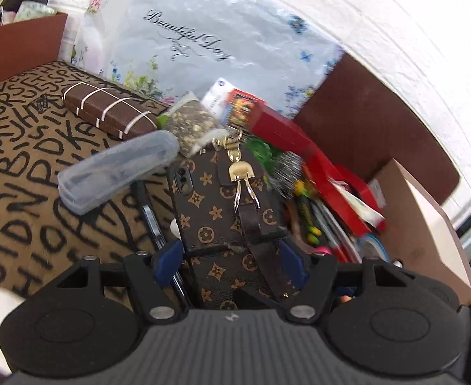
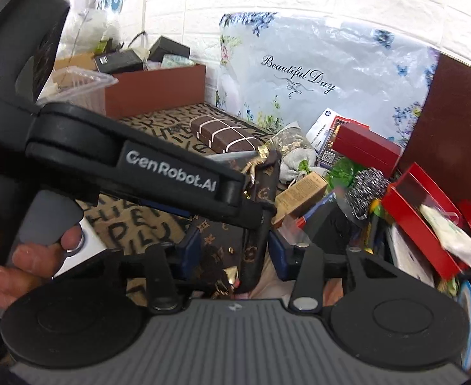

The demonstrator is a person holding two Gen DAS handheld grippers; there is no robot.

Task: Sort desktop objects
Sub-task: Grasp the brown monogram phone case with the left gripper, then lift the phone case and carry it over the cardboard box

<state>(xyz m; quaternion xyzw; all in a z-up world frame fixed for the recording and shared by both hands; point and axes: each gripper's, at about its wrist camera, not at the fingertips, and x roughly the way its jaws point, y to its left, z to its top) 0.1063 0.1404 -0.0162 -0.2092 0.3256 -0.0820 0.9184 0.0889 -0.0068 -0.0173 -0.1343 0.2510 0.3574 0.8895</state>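
Left gripper (image 1: 230, 261) jaws clamping monogram phone case (image 1: 222, 199), right gripper (image 2: 233, 253) jaws straddling its strap (image 2: 254, 256)

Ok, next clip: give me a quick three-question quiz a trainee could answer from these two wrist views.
1. True or false: the brown box with white bands lies on the lettered mat.
2. What is printed on the floral bag? A) Beautiful Day B) Happy Home C) Good Luck
3. What sits between the jaws of the left gripper?

Key: 1 true; 2 A; 3 the patterned phone case.
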